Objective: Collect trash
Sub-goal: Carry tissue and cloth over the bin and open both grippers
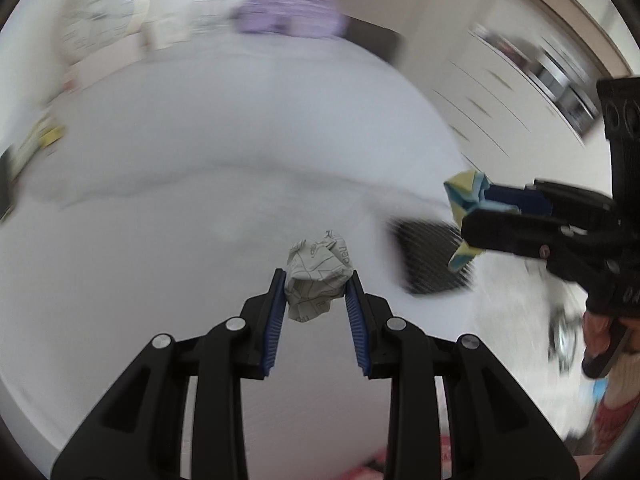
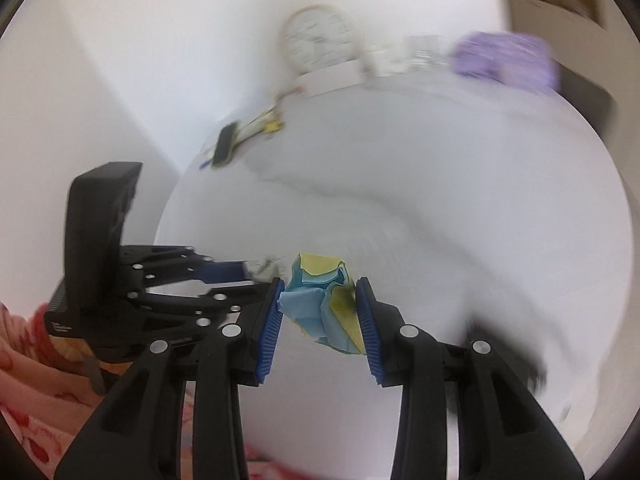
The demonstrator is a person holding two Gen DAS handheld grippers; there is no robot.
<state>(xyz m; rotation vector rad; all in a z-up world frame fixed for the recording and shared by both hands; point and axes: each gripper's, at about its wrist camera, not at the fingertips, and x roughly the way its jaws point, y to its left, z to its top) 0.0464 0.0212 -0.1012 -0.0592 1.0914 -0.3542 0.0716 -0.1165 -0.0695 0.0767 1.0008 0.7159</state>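
My left gripper (image 1: 316, 280) is shut on a crumpled grey printed paper ball (image 1: 316, 278), held above the white table (image 1: 180, 220). My right gripper (image 2: 320, 284) is shut on a crumpled blue and yellow paper wad (image 2: 324, 300). From the left wrist view the right gripper (image 1: 472, 208) comes in from the right edge with the blue and yellow wad (image 1: 466, 196) between its pads, over a dark mesh bin (image 1: 432, 256). From the right wrist view the left gripper (image 2: 256, 276) reaches in from the left, its grey paper (image 2: 264, 268) just showing.
At the table's far end stand a round white clock (image 1: 104, 12), a purple bundle (image 1: 288, 14) and clear glass items (image 2: 420, 54). A dark phone-like thing and yellow bits (image 2: 244, 132) lie at the table's left edge. A person's hand (image 1: 600, 332) and patterned pink sleeve (image 2: 24, 360) show.
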